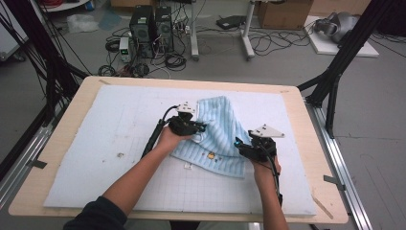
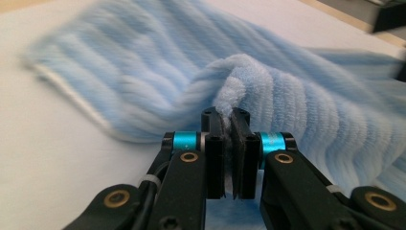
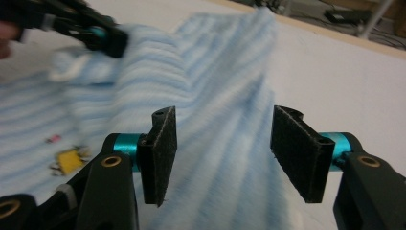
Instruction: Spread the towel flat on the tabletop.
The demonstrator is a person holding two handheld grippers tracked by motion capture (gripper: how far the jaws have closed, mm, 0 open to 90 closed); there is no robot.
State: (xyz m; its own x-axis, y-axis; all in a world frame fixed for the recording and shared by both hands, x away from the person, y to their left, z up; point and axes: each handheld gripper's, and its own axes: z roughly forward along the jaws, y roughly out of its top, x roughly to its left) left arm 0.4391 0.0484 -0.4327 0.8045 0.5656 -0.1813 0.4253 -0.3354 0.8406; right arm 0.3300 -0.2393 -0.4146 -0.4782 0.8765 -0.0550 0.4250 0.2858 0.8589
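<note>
We have the left gripper [image 2: 228, 125] clamped on a pinched fold of the light blue striped towel [image 1: 218, 136], which lies rumpled mid-surface [image 1: 95, 143], while our right gripper [image 3: 222, 153] hovers over it, jaws apart, folding barely begun

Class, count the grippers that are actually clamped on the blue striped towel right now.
1. The left gripper is shut on a pinched fold of the blue striped towel. The right gripper stands open at the towel's right edge.

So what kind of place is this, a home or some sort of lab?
Most likely a lab or workshop: computer towers and loose cables sit on the bare floor, black frame struts flank the table, and cardboard boxes stand behind.
</note>
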